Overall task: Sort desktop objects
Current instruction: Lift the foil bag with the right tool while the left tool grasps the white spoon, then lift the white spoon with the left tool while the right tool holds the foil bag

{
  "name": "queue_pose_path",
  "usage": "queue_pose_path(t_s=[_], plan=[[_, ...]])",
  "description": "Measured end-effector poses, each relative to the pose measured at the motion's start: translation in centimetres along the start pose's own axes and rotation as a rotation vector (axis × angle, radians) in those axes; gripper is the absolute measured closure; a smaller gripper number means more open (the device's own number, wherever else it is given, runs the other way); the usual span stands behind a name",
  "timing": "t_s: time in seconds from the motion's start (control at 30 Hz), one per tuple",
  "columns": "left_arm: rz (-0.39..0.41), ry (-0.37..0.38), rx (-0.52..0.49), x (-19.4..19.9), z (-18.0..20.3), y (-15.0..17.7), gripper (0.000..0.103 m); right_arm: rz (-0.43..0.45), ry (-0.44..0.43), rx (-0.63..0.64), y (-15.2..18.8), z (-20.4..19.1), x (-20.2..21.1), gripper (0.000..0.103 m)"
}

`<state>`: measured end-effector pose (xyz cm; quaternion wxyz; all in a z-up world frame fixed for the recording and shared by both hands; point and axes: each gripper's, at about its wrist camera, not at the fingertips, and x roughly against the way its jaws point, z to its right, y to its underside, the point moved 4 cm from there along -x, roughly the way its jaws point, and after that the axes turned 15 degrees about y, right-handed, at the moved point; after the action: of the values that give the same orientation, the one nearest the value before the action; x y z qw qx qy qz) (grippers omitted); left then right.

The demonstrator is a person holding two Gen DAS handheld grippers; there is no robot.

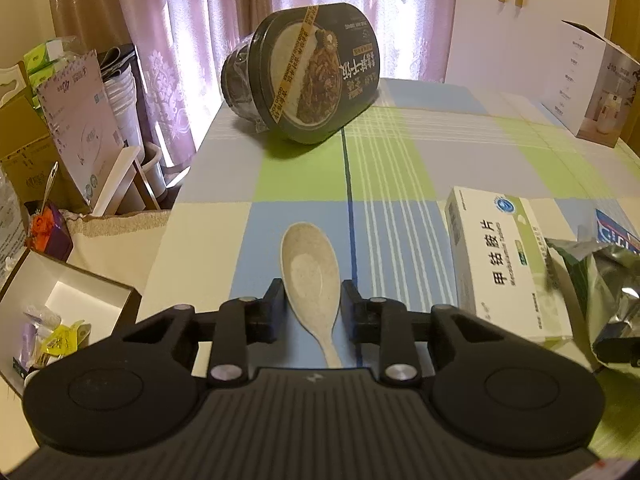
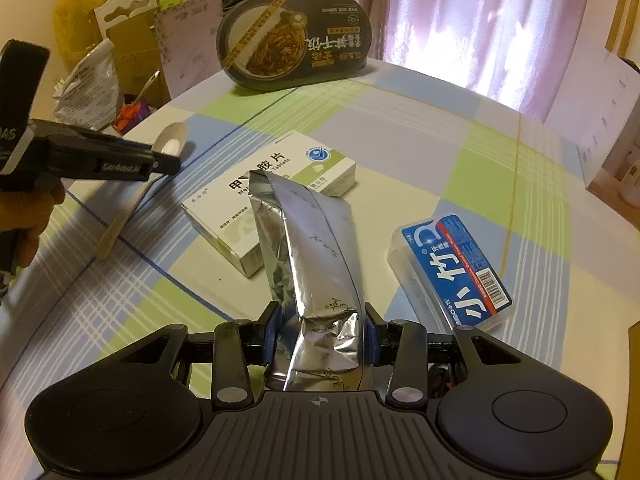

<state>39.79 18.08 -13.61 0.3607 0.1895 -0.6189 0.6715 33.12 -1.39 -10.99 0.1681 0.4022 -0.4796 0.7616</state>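
Side boxes: off the table's left edge, an open white box [image 1: 60, 292] holds small packets, with cardboard boxes [image 1: 24, 148] behind it.
Left gripper [image 1: 308, 306]: it is low over the table near the left edge. Its two fingers [image 1: 268, 308] sit on either side of the spoon's neck with a little gap showing, so it is parted and not squeezing yet. In the right wrist view a hand [image 2: 24, 216] holds it from the left.
Spoon [image 1: 310, 276]: pale and speckled, lying flat on a blue square of the table [image 1: 400, 148], bowl end pointing to the far edge, handle toward the near edge.
Food bowl [image 1: 308, 72]: a dark tub with a picture lid, tipped on its side near the far left corner, lid facing the camera.
Pill box [image 1: 504, 268]: white and green, flat on the table, just right of the spoon.
Silver pouch [image 2: 316, 264]: shiny foil bag, standing up in the air in front of the pill box.
Right gripper [image 2: 320, 334]: clenched on the bottom of the silver pouch, with blue pads [image 2: 274, 328] pressing both sides.
Blue case [image 2: 456, 268]: clear plastic with a blue label, flat on the table right of the pouch, apart from it.
White carton [image 1: 592, 88]: open flap, standing at the far right edge.
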Motion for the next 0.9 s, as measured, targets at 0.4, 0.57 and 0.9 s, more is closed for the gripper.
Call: queue_pose_path(t_s=[0.4,0.57,0.9], plan=[[-0.102,0.064,-0.06,5.8,4.6,5.8,0.079,-0.021,-0.013,-0.026,2.2,0.3,2.2,0.067],[-0.164,0.139,-0.124,8.0,9.3,8.2,0.079,-0.041,-0.021,-0.067,4.9,1.4,4.7,0.067],[-0.225,0.29,-0.253,10.4,20.7,11.7,0.079,-0.106,0.02,-0.21,15.0,6.2,12.2,0.067]])
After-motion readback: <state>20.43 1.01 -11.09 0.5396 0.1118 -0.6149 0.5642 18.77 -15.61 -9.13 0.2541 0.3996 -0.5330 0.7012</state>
